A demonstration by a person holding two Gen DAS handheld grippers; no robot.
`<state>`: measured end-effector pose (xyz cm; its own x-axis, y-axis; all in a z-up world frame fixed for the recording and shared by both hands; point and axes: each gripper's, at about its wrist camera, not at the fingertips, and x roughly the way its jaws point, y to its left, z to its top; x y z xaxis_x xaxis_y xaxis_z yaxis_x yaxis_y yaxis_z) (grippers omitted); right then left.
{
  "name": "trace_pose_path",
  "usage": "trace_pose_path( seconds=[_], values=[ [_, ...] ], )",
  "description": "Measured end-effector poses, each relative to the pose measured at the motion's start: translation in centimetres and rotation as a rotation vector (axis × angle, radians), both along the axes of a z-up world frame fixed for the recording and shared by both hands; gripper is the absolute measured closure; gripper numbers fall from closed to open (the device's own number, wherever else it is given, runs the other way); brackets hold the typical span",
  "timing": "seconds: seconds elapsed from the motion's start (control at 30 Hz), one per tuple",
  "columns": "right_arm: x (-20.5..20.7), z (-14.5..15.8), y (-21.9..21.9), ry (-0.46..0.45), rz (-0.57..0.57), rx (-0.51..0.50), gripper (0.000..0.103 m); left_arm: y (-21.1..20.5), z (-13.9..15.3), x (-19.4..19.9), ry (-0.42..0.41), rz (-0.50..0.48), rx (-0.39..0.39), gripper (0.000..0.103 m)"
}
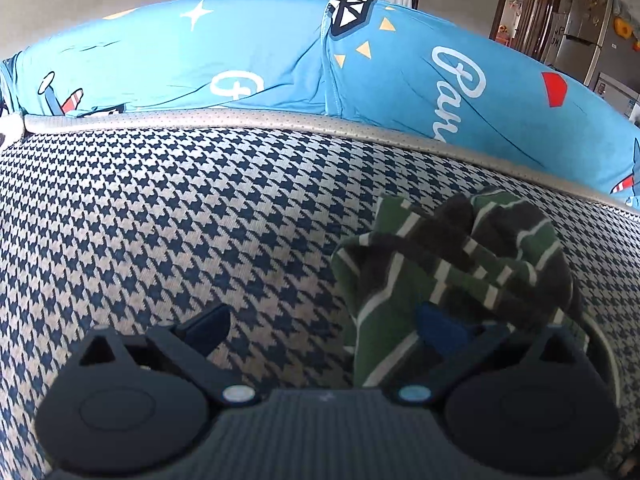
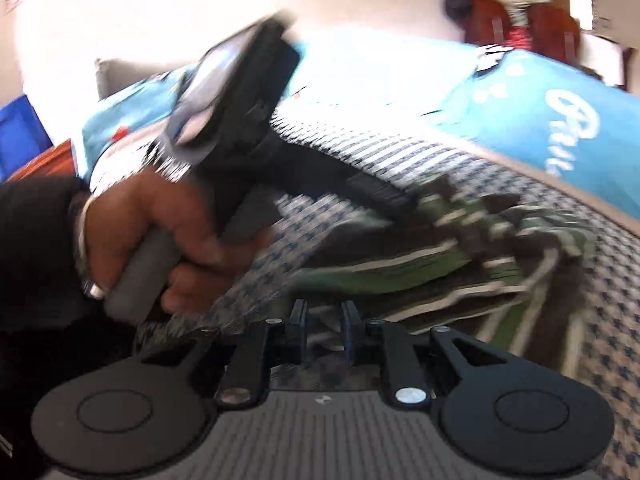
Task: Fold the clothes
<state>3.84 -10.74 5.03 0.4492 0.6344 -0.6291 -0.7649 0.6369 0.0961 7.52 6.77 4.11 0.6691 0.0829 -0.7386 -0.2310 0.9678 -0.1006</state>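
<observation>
- My left gripper (image 1: pixel 324 328) is spread wide over a houndstooth cushion (image 1: pixel 160 220); its right finger (image 1: pixel 440 332) touches the crumpled green striped garment (image 1: pixel 460 256)
- My right gripper (image 2: pixel 324 320) is narrowed, pinching that garment's edge; blue printed fabric (image 1: pixel 240 52) lies behind

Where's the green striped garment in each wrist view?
Left wrist: green striped garment lies crumpled at lower right on the houndstooth surface.
Right wrist: it stretches across the middle right, blurred.
Shared landmark: the blue printed cover, behind the garment in both.
</observation>
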Motion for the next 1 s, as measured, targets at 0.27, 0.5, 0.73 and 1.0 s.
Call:
trace_pose_path(
  seconds=[0.27,0.5,0.73,1.0],
  values=[
    [2.8,1.4,-5.0,-0.008,-0.298,-0.01,0.057,0.5,-0.5,0.2,0.023,0.01,-0.036,0.0],
    [5.8,-0.7,-7.8,0.141,-0.46,-0.028,0.048,0.2,-0.3,0.1,0.021,-0.002,-0.032,0.0],
    [7.3,-3.4,-7.4,0.252,-0.463,-0.004,0.043,0.0,-0.3,0.0,0.025,-0.016,-0.05,0.0],
    [8.9,-4.2,-5.5,0.202,-0.432,0.006,0.073,-0.5,-0.2,-0.2,0.03,-0.061,-0.077,0.0]
  ],
)
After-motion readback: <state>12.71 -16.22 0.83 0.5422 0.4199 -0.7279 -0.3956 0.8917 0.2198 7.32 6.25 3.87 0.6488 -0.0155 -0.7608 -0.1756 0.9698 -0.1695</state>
